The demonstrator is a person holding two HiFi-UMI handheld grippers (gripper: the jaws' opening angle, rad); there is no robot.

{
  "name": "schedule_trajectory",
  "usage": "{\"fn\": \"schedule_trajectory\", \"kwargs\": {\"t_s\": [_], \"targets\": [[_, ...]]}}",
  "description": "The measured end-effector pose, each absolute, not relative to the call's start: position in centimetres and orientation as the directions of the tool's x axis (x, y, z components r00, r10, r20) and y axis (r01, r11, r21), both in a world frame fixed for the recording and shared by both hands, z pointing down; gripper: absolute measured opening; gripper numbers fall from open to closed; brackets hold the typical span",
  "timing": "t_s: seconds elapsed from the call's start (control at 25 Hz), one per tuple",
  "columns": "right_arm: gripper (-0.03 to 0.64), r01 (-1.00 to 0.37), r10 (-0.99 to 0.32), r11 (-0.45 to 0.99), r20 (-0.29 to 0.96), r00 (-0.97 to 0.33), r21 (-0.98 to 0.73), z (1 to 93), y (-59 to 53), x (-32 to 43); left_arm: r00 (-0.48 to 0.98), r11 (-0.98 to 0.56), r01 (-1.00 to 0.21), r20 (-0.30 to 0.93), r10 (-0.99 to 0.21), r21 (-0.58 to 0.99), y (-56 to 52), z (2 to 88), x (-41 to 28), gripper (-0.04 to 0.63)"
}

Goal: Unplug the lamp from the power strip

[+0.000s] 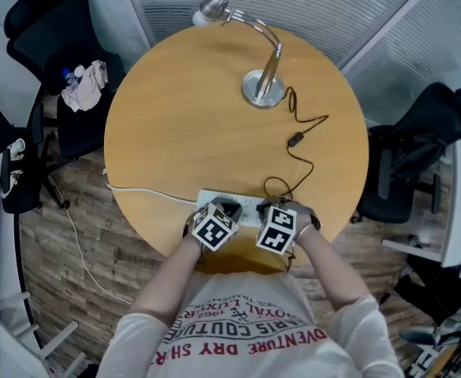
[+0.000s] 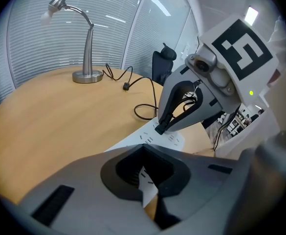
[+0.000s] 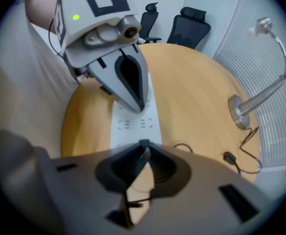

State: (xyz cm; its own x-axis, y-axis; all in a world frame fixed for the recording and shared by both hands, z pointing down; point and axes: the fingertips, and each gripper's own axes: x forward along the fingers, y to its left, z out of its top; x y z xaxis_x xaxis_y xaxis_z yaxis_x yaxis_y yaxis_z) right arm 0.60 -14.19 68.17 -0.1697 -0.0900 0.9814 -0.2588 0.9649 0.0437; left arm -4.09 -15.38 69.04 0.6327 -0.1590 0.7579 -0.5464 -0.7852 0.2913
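The lamp's small dark plug (image 2: 160, 129) sits in the end of the white power strip (image 1: 248, 209), which lies at the near edge of the round tabletop (image 1: 175, 124). The right gripper (image 3: 143, 147) comes down on that end, its tongs clenched on the plug. Just beside it, the left gripper (image 2: 143, 150) has its tongs clenched together and empty, with their tips resting on the strip's top face a few sockets along. The black cord (image 1: 305, 160) loops away from the plug, passes an inline switch (image 1: 295, 140) and reaches the silver gooseneck lamp (image 1: 263, 85), which stands upright well apart at the far side. The strip's white cable (image 1: 147, 191) trails off the left edge.
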Motion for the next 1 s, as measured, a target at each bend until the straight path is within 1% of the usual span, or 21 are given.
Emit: {"fn": "schedule_trajectory", "kwargs": {"t_s": [0.12, 0.4, 0.56, 0.72, 0.88, 1.0], "targets": [[0.071, -0.258, -0.078, 0.966, 0.983, -0.168, 0.032, 68.0, -14.2, 0.7, 0.633, -0.782, -0.548, 0.758, -0.154, 0.298, -15.3, 68.9, -3.9, 0.026], [0.069, -0.271, -0.075, 0.962, 0.989, -0.129, 0.037, 67.7, -13.7, 0.8, 0.612, -0.800, -0.541, 0.774, -0.163, 0.260, -15.1, 69.2, -3.5, 0.026], [0.069, -0.349, -0.118, 0.936, 0.965, -0.235, 0.030, 62.5, -15.7, -0.3, 0.617, -0.809, -0.532, 0.769, -0.169, 0.249, -15.2, 69.2, -3.5, 0.026], [0.069, -0.325, -0.174, 0.940, 0.963, -0.205, 0.101, 59.9, -17.9, -0.1, 0.614, -0.812, -0.535, 0.768, -0.183, 0.235, -15.1, 69.2, -3.7, 0.026], [0.069, -0.376, -0.180, 0.923, 0.959, -0.221, 0.087, 60.0, -17.5, 0.3, 0.610, -0.816, -0.533, 0.771, -0.186, 0.225, -15.2, 69.2, -3.5, 0.026], [0.069, -0.397, -0.182, 0.915, 0.951, -0.250, 0.071, 59.6, -16.7, -0.1, 0.592, -0.839, -0.515, 0.780, -0.202, 0.173, -15.1, 69.2, -3.6, 0.026]]}}
